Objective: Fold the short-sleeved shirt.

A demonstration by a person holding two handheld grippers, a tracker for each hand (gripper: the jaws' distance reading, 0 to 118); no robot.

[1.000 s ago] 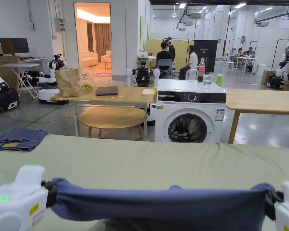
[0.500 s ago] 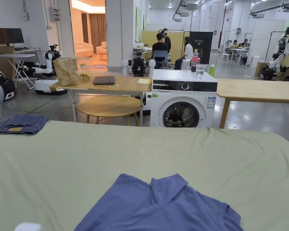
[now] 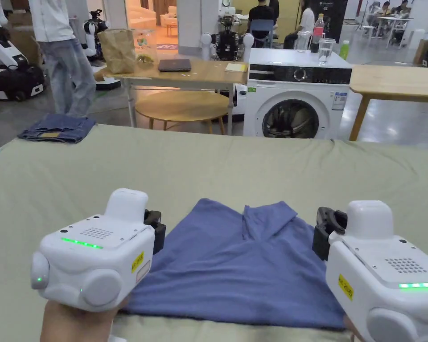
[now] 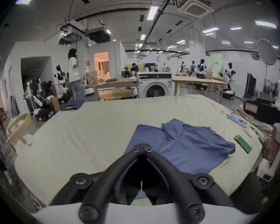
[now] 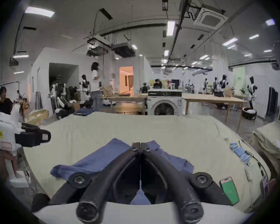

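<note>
A blue short-sleeved shirt (image 3: 235,267) is lying spread on a pale green bed sheet (image 3: 208,169), near the front edge, its collar pointing toward the far side. A person is holding the left gripper (image 4: 142,147) above the shirt's left edge and the right gripper (image 5: 140,145) above its right part, each one's jaws pressed together tip to tip with no cloth between them. In the left gripper view the garment's right sleeve is looking bunched and a flap near the collar is lying turned over, so the shirt is sitting only roughly flat. Judging by this, the folding proper is not yet begun: the cloth is laid out, but the sleeves are waiting to be brought in and the body doubled over. A folded pair of jeans (image 3: 57,128) is resting at the far left corner, well apart from the shirt, and a green phone (image 5: 229,190) is lying on the sheet to the right.
</note>
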